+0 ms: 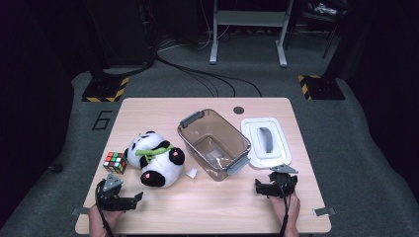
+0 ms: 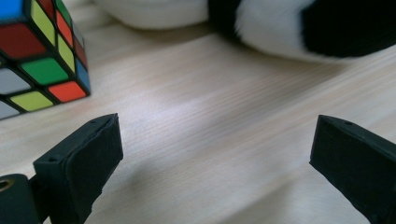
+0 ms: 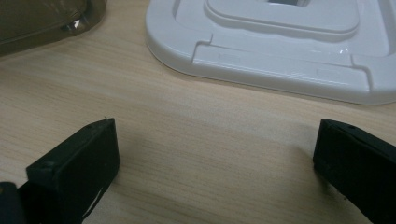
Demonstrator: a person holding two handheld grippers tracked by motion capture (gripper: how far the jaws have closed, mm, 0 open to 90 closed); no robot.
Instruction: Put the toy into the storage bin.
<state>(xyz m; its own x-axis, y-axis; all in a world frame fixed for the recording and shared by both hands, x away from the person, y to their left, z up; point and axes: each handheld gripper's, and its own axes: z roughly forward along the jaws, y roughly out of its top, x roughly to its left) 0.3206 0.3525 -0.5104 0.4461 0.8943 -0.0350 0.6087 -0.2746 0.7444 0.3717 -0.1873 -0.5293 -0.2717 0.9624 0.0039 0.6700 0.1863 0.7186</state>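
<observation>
High view is showing us the left tool [image 1: 132, 199] resting on the near left of the worktop [image 1: 207, 207], just near of the puzzle cube [image 1: 114, 162] and the plush panda [image 1: 154, 159], while the right tool [image 1: 271, 188] is sitting near right, just near of the white lid [image 1: 266, 140]; the clear bin [image 1: 214, 143] is standing open between panda and lid. Both tools are gaping wide with nothing between their jaws, as each gripper view is confirming over bare wood. We are judging the panda as light, soft and squashy, so we are expecting it to give under the pads; we are favouring a pinch across a limb or the narrow middle by the green leaf. The cube [image 2: 37, 56] is looking rigid and smooth-faced, likely to slip or twist unless we are squeezing flat opposite faces. The lid [image 3: 280, 51] is looking stiff, thin and glossy, lying flat, so we are thinking its raised centre handle is the surest hold.
</observation>
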